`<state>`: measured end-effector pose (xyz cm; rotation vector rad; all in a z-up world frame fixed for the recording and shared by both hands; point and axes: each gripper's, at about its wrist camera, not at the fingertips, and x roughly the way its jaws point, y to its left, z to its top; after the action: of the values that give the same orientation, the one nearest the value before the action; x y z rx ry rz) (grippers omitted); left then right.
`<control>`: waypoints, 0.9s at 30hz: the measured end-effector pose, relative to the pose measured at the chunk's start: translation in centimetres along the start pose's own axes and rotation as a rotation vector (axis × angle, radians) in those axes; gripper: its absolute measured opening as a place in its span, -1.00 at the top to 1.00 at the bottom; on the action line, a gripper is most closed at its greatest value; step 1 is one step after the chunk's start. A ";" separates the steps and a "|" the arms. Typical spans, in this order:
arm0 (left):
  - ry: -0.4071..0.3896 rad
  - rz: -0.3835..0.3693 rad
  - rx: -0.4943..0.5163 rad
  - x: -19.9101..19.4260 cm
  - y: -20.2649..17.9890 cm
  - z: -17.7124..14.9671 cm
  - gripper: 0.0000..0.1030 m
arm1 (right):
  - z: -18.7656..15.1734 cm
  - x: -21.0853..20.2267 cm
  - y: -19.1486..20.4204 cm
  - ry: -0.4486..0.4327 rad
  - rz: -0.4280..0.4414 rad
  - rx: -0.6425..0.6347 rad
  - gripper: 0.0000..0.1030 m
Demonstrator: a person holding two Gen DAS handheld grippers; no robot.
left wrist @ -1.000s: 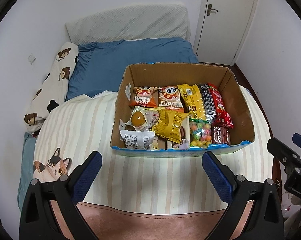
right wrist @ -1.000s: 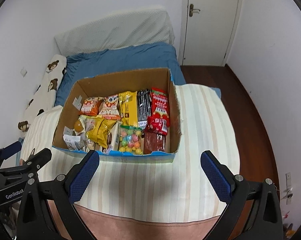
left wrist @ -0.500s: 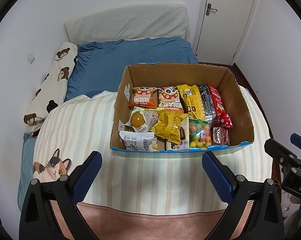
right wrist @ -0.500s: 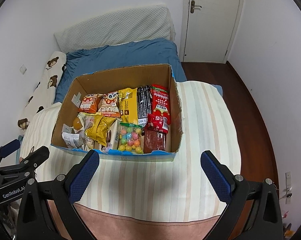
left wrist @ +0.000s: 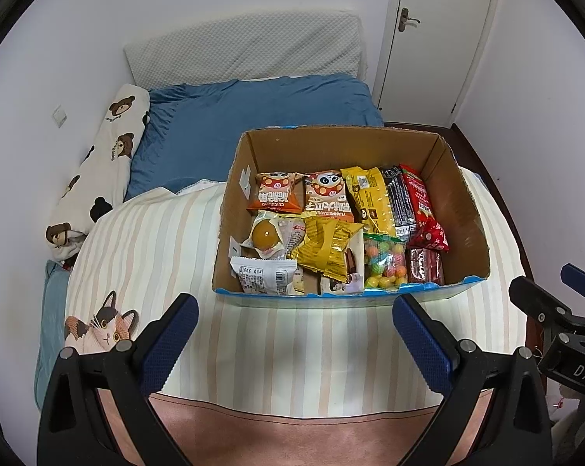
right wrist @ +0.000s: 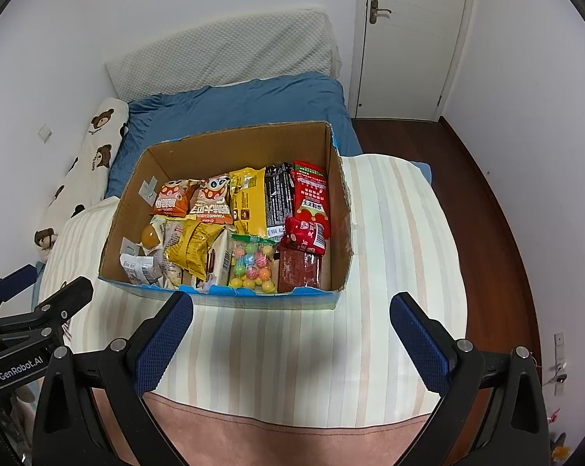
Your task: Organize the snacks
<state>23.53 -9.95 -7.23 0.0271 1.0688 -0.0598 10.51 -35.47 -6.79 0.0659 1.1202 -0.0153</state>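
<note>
1. A cardboard box (left wrist: 463, 209) of snacks sits on a striped blanket (left wrist: 144, 248) spread over a bed, with its top open.
2. Along the far row inside lie two orange packets (left wrist: 276, 194), then a yellow packet (left wrist: 368, 198), a black packet (left wrist: 401, 202) and a red packet (left wrist: 418, 198) at the right.
3. In the near row, from left to right: a white wrapper (left wrist: 263, 275), a clear pack showing a yellow egg-like piece (left wrist: 267, 233), a crumpled gold bag (left wrist: 327, 248), a bag of coloured candy balls (left wrist: 383, 262) and a dark red block (left wrist: 424, 268).
4. The left gripper (left wrist: 294, 334) hovers over the blanket just near of the box, its jaws spread wide and holding nothing.
5. The right gripper (right wrist: 290, 334) hangs at the same near edge, jaws also wide apart and empty; the box's right corner lies between its blue pads (right wrist: 164, 341).
6. Each gripper shows at the edge of the other's view, the two side by side.
7. Beyond the box lie a blue sheet (right wrist: 234, 105), a bear-print pillow (left wrist: 102, 167) by the left wall and a white door (right wrist: 408, 39) at the far right.
</note>
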 end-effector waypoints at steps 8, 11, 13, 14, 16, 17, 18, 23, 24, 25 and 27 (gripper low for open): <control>-0.006 0.001 0.006 -0.3 0.0 0.1 -0.99 | -0.2 -0.1 -0.2 0.003 0.003 0.005 -1.00; -0.011 0.003 0.007 -0.4 -0.1 0.1 -0.99 | -0.1 -0.1 -0.3 0.004 0.005 0.003 -1.00; -0.018 0.002 0.011 -0.5 -0.1 0.1 -0.99 | -0.1 0.0 -0.3 0.004 0.005 -0.001 -1.00; -0.020 0.004 0.012 -0.6 -0.1 0.1 -1.00 | -0.1 0.0 -0.3 0.006 0.006 0.000 -1.00; -0.025 0.004 0.014 -0.7 -0.1 0.1 -1.00 | -0.2 -0.1 -0.3 0.007 0.007 0.003 -1.00; -0.026 0.003 0.015 -0.8 -0.2 0.1 -1.00 | -0.2 -0.2 -0.3 0.007 0.006 0.004 -1.00; -0.028 0.003 0.016 -0.8 -0.2 0.1 -1.00 | -0.2 -0.1 -0.3 0.008 0.007 0.005 -1.00; -0.027 -0.001 0.012 -0.8 0.0 0.1 -1.00 | -0.4 -0.3 -0.3 0.008 0.008 0.008 -1.00; -0.028 0.000 0.012 -0.8 0.0 0.1 -1.00 | -0.4 -0.3 -0.3 0.007 0.008 0.008 -1.00; -0.027 -0.004 0.013 -0.8 0.1 0.2 -1.00 | -0.4 -0.3 -0.3 0.007 0.007 0.009 -1.00; -0.028 0.000 0.013 -0.8 0.1 0.1 -1.00 | -0.5 -0.4 -0.3 0.007 0.008 0.010 -1.00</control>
<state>23.25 -9.86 -6.44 0.0376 1.0406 -0.0672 9.92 -35.78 -6.68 0.0793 1.1270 -0.0131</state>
